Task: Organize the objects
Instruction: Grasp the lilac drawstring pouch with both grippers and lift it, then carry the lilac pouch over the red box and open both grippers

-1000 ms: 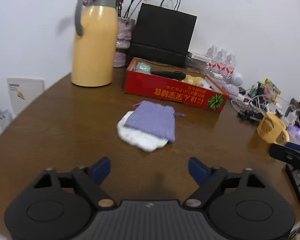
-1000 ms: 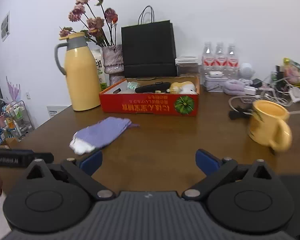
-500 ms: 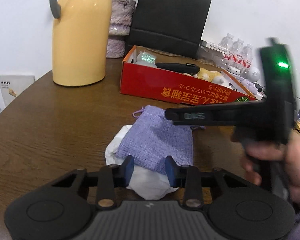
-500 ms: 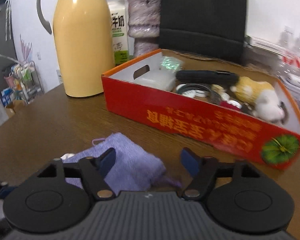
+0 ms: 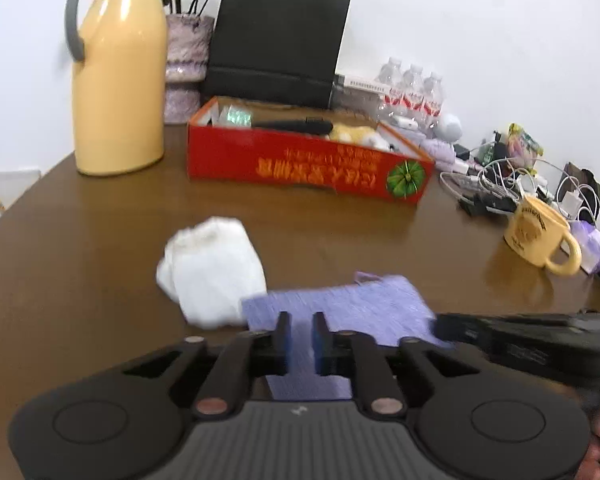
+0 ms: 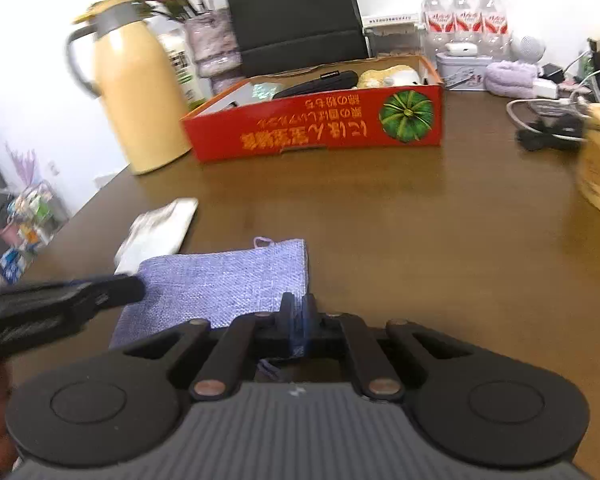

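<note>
A purple woven pouch [image 5: 356,312] is held between both grippers just above the brown table. My left gripper [image 5: 301,340] is shut on its near left edge. My right gripper [image 6: 299,320] is shut on its near right corner; the pouch shows in the right wrist view [image 6: 228,284] too. A white folded cloth [image 5: 212,268] lies on the table to the left, apart from the pouch, also in the right wrist view [image 6: 160,232]. A red open box [image 5: 304,164] holding several small items stands behind.
A yellow thermos jug [image 5: 116,76], a vase of dried flowers [image 5: 184,68] and a black paper bag [image 5: 276,44] stand at the back. A yellow mug [image 5: 540,236], cables [image 5: 488,184] and water bottles [image 5: 412,92] crowd the right side. Table edge curves at left [image 5: 16,208].
Both grippers closed on the purple pouch and pulled it off the white cloth toward me and to the right. The white cloth now lies uncovered.
</note>
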A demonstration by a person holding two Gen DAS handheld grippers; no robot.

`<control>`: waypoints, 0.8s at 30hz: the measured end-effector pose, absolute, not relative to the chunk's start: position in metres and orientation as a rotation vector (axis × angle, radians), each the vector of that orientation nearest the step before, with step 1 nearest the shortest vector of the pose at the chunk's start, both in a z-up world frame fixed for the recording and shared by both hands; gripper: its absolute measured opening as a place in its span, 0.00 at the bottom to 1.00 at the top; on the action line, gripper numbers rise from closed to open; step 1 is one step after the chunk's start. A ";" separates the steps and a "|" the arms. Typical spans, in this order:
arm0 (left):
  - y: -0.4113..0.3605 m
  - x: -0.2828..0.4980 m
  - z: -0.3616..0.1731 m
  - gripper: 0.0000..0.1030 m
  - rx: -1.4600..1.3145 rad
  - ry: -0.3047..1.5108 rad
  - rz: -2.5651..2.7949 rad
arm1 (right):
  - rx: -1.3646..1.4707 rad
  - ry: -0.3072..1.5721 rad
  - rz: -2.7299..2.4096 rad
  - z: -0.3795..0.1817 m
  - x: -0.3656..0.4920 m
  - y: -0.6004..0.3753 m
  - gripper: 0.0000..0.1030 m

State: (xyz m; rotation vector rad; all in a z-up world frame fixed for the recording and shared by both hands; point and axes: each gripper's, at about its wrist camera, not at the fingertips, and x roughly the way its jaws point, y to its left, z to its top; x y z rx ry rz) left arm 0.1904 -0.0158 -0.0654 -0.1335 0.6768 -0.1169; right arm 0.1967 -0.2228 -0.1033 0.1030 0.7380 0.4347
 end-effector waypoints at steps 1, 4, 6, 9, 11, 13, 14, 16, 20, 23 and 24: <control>-0.017 0.187 -0.067 0.20 -0.139 0.685 -0.097 | 0.097 0.740 0.429 -0.101 0.187 -0.229 0.06; -0.019 0.182 -0.065 0.29 -0.140 0.691 -0.091 | 0.040 0.729 0.412 -0.094 0.172 -0.237 0.11; -0.021 0.180 -0.065 0.35 -0.124 0.701 -0.086 | 0.011 0.711 0.420 -0.094 0.172 -0.237 0.23; -0.023 0.172 -0.066 0.37 -0.114 0.719 -0.073 | 0.031 0.708 0.436 -0.099 0.179 -0.235 0.40; -0.021 0.161 -0.064 0.41 -0.113 0.726 -0.077 | 0.054 0.691 0.473 -0.102 0.185 -0.231 0.40; -0.023 0.154 -0.067 0.42 -0.108 0.744 -0.083 | 0.072 0.690 0.497 -0.106 0.192 -0.228 0.37; -0.026 0.154 -0.070 0.41 -0.101 0.754 -0.089 | 0.070 0.699 0.499 -0.108 0.195 -0.226 0.35; -0.031 0.152 -0.073 0.35 -0.075 0.747 -0.078 | 0.051 0.693 0.487 -0.108 0.192 -0.221 0.23; -0.037 0.148 -0.074 0.29 -0.072 0.747 -0.102 | 0.033 0.693 0.463 -0.108 0.169 -0.223 0.21; -0.038 0.142 -0.073 0.19 -0.098 0.753 -0.141 | -0.009 0.674 0.414 -0.106 0.140 -0.226 0.22; -0.040 0.138 -0.073 0.18 -0.099 0.754 -0.149 | -0.001 0.673 0.403 -0.104 0.132 -0.230 0.23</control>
